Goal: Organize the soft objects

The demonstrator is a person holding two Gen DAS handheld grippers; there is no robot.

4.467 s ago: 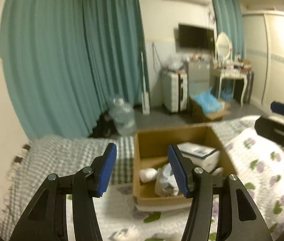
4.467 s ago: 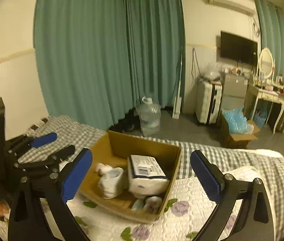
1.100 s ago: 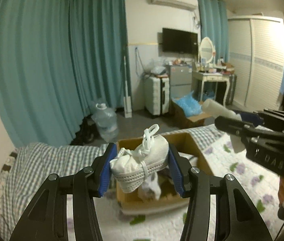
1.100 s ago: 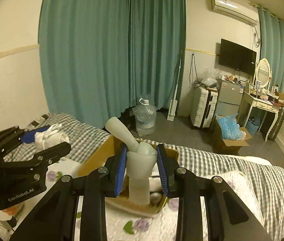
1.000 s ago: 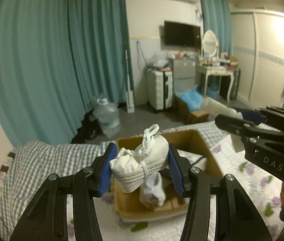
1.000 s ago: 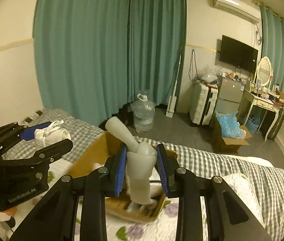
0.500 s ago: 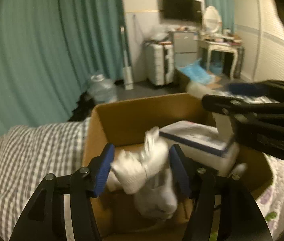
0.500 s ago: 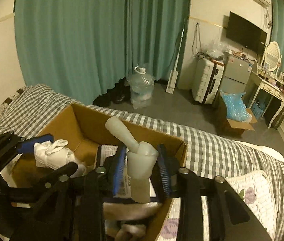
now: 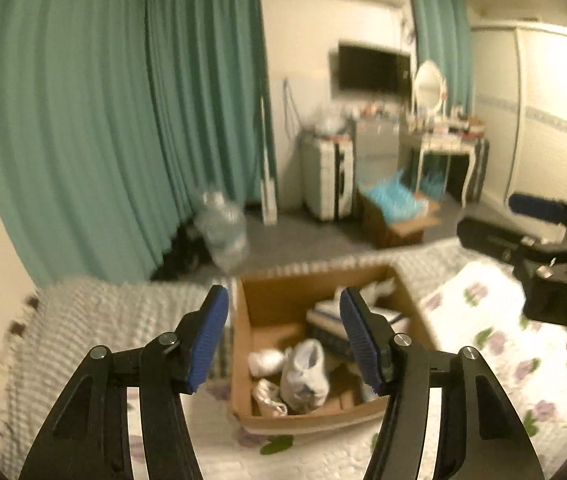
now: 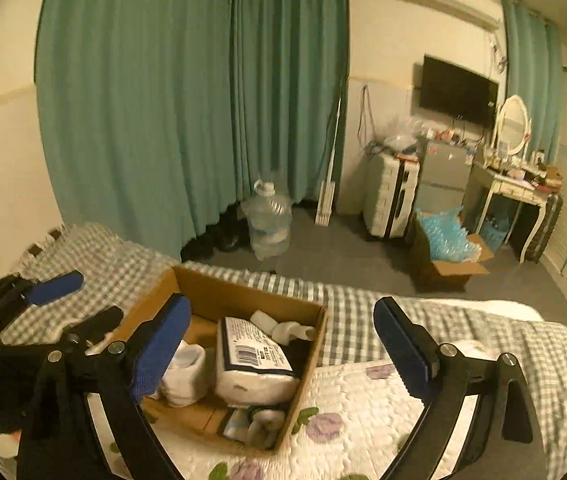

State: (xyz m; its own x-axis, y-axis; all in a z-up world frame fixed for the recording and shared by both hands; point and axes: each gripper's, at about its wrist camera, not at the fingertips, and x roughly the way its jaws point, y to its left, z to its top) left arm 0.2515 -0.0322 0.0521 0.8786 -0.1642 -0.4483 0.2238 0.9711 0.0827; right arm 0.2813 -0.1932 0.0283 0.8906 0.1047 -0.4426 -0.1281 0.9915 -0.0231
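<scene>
Both grippers hang above the bed with jaws spread wide, nothing between them: left gripper (image 9: 283,336), right gripper (image 10: 283,348). The cardboard box (image 10: 243,294) holds the white shoe (image 9: 307,372); only the right view shows the wrapped pack (image 10: 253,360) and bottle (image 10: 283,328) clearly.

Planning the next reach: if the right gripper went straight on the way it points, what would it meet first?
Probably the cardboard box: the open right gripper points at its far right rim, just past the white labelled pack. Depth is unclear.
</scene>
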